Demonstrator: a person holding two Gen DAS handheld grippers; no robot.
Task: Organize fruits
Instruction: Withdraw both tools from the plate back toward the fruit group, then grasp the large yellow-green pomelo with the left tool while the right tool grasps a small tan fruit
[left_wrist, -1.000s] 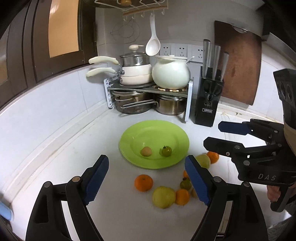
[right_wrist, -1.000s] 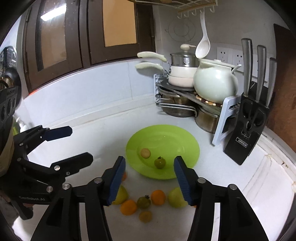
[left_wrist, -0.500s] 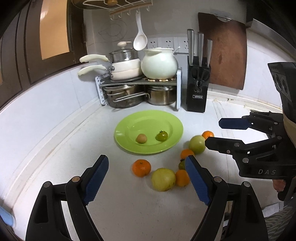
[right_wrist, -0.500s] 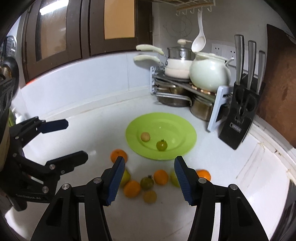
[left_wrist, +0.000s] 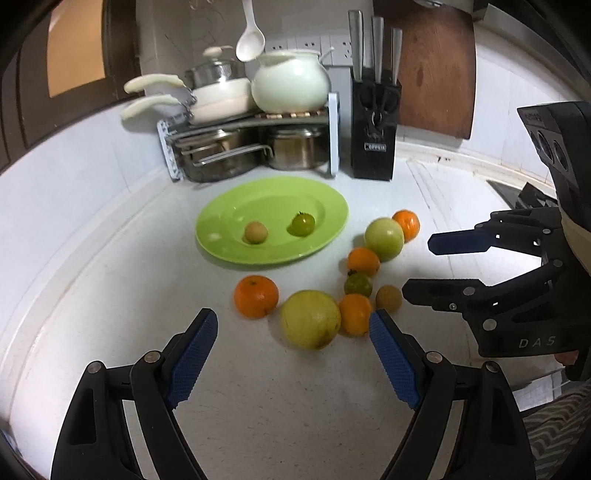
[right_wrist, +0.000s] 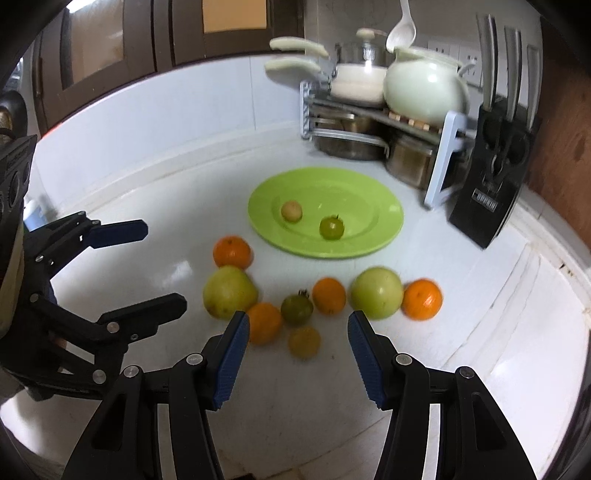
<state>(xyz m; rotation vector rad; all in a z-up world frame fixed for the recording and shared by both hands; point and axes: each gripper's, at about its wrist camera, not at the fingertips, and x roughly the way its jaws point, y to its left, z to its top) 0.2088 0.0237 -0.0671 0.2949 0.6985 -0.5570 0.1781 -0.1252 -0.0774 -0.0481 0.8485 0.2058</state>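
On a white counter (left_wrist: 92, 280) in a kitchen corner, dark cabinet doors (right_wrist: 122, 37) stand at the left above a white backsplash. A pot rack (left_wrist: 255, 147) follows along the back wall, then a knife block (left_wrist: 373, 136) and a brown board (left_wrist: 436, 70). Ahead of the rack lies a green plate (left_wrist: 273, 221), wider than deep, holding a small tan fruit (left_wrist: 255, 232) left of a green tomato (left_wrist: 303, 224). Loose fruit lies near the plate's front edge, in a band running left to right: an orange (left_wrist: 255, 296), a big yellow-green fruit (left_wrist: 309, 319) touching a second orange (left_wrist: 354, 314), then more small fruit, a green apple (left_wrist: 384, 239) and a far orange (left_wrist: 406, 224). All are round, with no clear long axis. Bare counter spreads left of the fruit and toward the front. The left gripper (left_wrist: 291, 347) hangs wide and empty just short of the big fruit. The right gripper (right_wrist: 295, 347) is narrower, also empty, over the middle small fruits.
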